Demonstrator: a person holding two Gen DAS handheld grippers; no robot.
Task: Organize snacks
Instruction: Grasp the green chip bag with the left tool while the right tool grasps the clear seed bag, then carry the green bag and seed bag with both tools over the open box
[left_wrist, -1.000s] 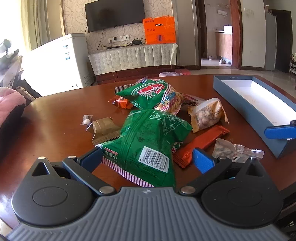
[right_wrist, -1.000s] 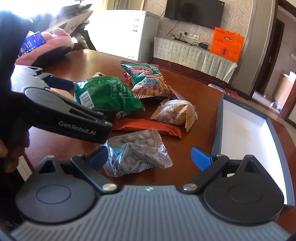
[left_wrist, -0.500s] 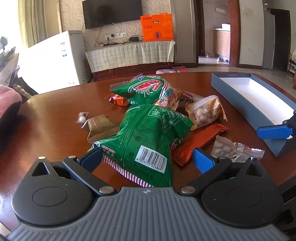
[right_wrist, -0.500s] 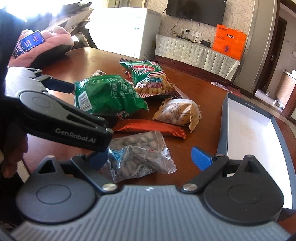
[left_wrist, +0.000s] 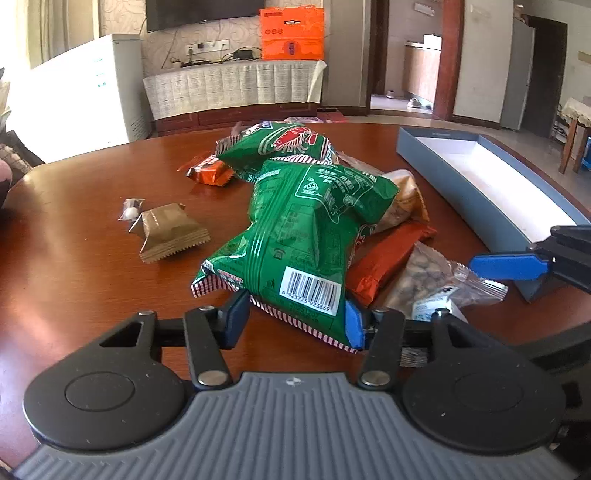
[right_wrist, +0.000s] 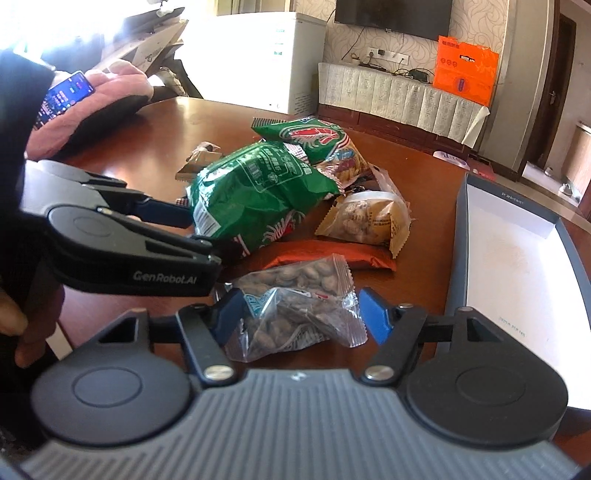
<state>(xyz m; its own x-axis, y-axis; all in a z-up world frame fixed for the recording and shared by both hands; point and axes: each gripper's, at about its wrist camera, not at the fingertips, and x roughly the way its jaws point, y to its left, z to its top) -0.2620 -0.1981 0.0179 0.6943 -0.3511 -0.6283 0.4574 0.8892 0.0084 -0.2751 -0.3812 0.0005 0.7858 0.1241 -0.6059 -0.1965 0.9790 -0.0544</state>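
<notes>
Since a second ago, your left gripper (left_wrist: 293, 319) narrowed onto the green snack bag (left_wrist: 303, 225), right gripper (right_wrist: 301, 312) onto the clear peanut packet (right_wrist: 299, 308); both likely ready to lift.

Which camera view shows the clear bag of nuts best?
The right wrist view: the clear bag of nuts lies close and nearly whole between the right gripper's fingers. The left wrist view shows the same bag at the side, partly hidden behind the left gripper and the red wrapper.
</notes>
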